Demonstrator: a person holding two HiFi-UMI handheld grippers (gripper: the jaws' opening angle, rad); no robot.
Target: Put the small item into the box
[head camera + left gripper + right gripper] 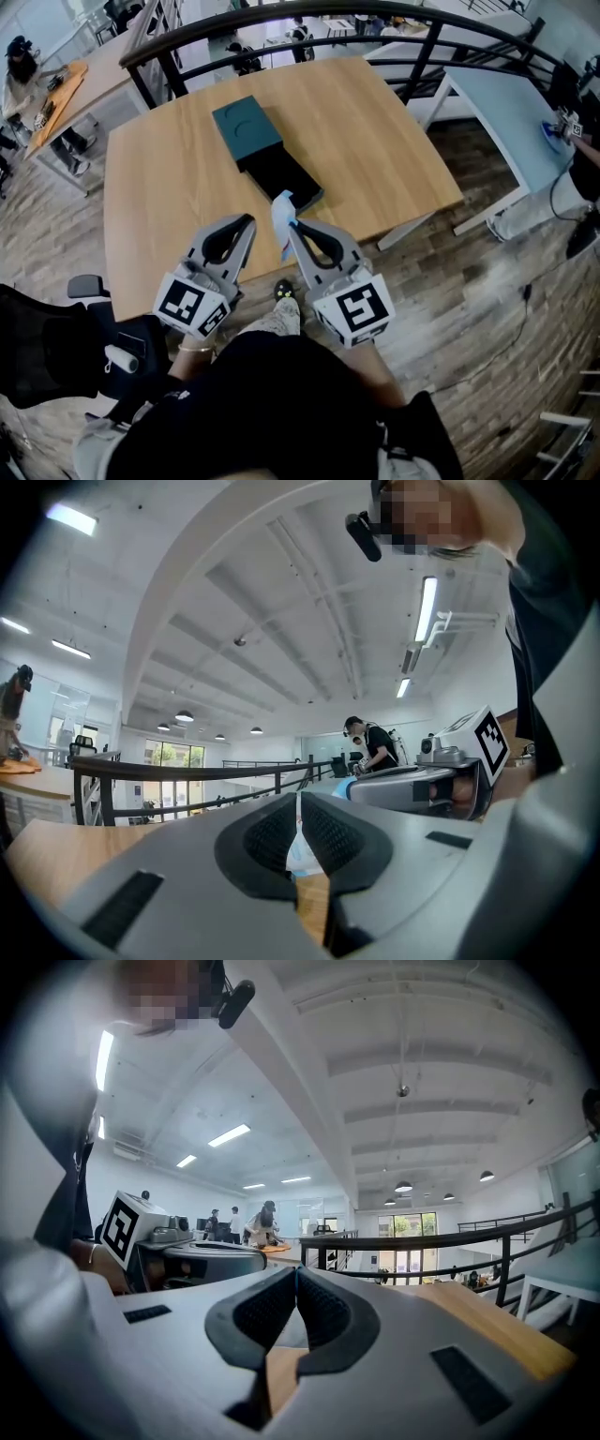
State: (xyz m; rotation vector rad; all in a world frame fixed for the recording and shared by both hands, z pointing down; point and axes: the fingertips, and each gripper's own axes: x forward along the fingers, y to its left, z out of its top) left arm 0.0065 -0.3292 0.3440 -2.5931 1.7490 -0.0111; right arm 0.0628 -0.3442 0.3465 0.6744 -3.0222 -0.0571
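A small white and blue packet stands pinched at the tip of my right gripper, which is shut on it above the table's near edge. In the right gripper view the packet shows pale behind the closed pads. My left gripper is beside it, shut with nothing in it. The left gripper view has its jaws pressed together, with the packet just beyond them. The open black box lies farther out on the wooden table, its teal lid partly slid off behind it.
A dark railing curves behind the table. A light blue table stands at the right, and a black chair at the near left. The person's knees are below the grippers. People work at desks in the far background.
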